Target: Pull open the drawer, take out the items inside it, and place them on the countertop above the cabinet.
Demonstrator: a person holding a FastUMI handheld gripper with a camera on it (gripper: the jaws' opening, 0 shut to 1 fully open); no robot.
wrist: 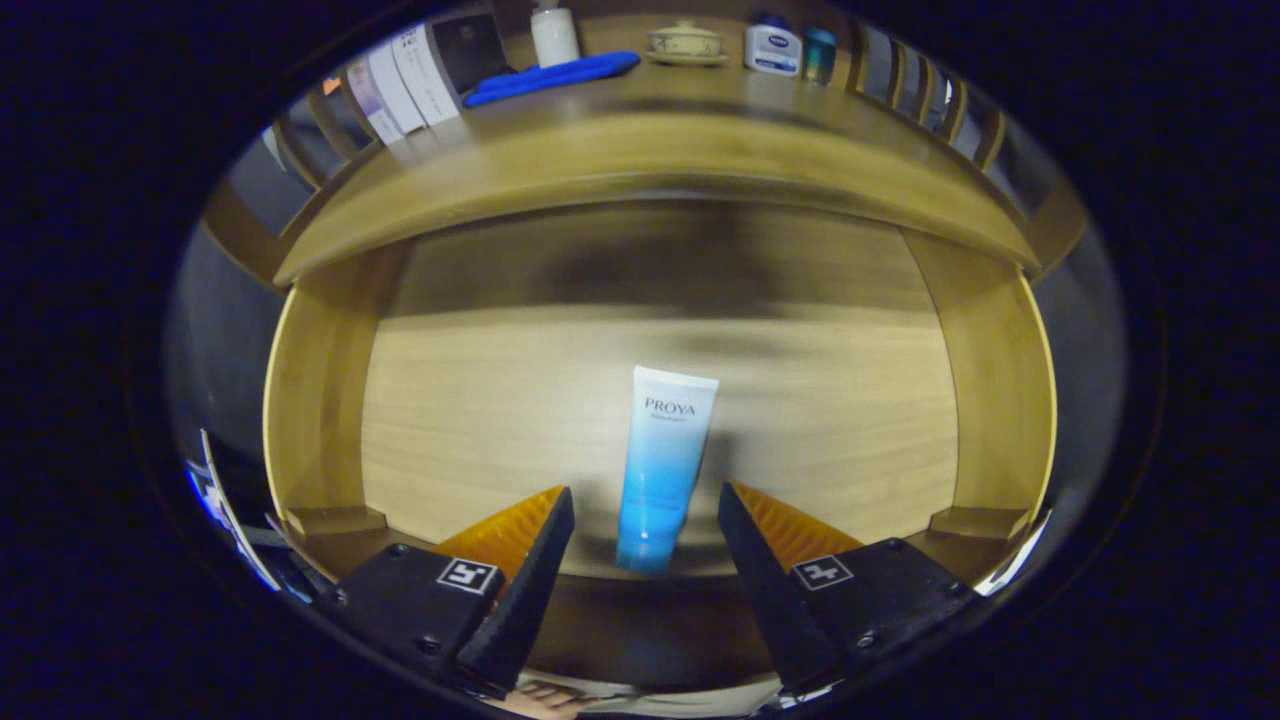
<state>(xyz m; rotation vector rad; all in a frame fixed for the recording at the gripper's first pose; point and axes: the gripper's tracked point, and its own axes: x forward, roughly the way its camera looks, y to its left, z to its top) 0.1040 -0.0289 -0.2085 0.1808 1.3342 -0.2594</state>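
Observation:
The wooden drawer (320, 400) is pulled open below me. A white-and-blue tube (662, 470) lies flat on its pale floor, cap end toward me. My gripper (647, 520) hovers above the drawer's near end, open, its fingers on either side of the tube's cap end with clear gaps and no contact. The wooden countertop (700, 130) of the cabinet runs above the drawer.
On the countertop stand a white bottle (554, 35), a blue folded item (555, 77), a lidded ceramic bowl (685, 43), a white-and-blue jar (772, 48) and a small teal container (820, 55). Boxes (410, 75) lean at the counter's left. Wooden rails border the counter.

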